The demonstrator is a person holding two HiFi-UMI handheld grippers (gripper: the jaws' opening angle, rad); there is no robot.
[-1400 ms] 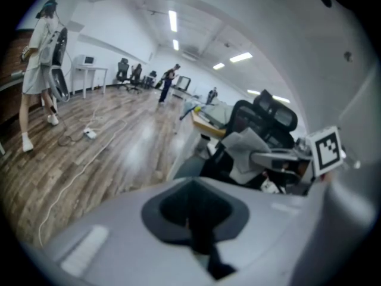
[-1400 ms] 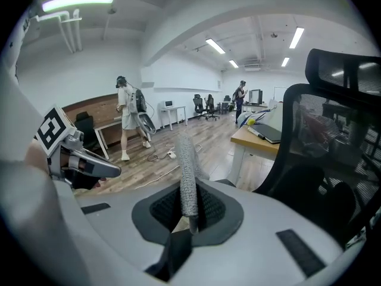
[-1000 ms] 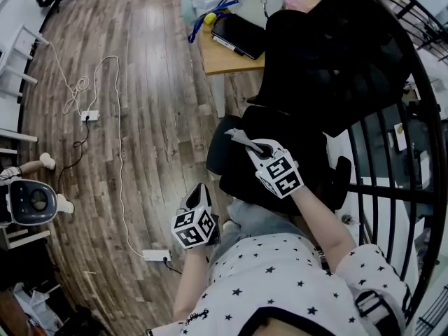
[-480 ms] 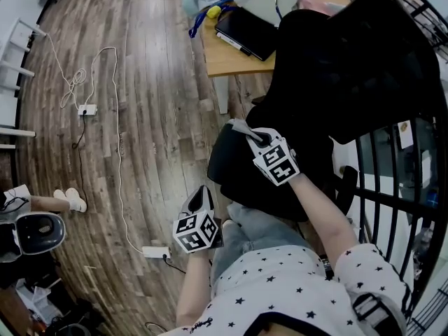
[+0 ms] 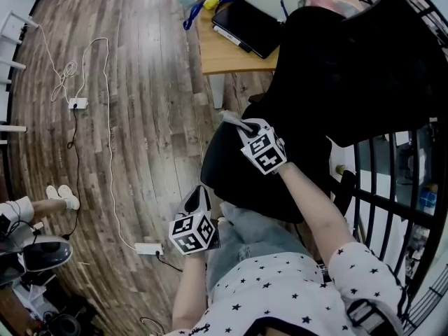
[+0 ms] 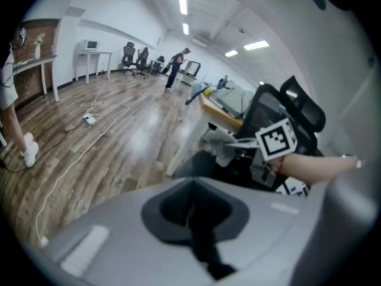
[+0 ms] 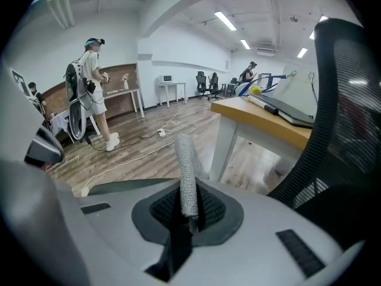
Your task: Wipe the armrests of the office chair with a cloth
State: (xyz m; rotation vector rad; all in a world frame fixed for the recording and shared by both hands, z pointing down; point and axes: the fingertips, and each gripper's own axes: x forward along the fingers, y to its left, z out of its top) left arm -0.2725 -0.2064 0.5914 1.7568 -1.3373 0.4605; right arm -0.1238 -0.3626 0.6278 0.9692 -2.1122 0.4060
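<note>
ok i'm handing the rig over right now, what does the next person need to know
Right gripper: shut on the grey cloth, held over the far end of the near armrest of the office chair. Can't tell whether the cloth touches it.
Left gripper: shut, empty, held low and off the chair.
Done: the cloth is in hand at the chair. Nothing shows whether either armrest has been wiped.
Left: wipe the near armrest along its length, then the other armrest.
</note>
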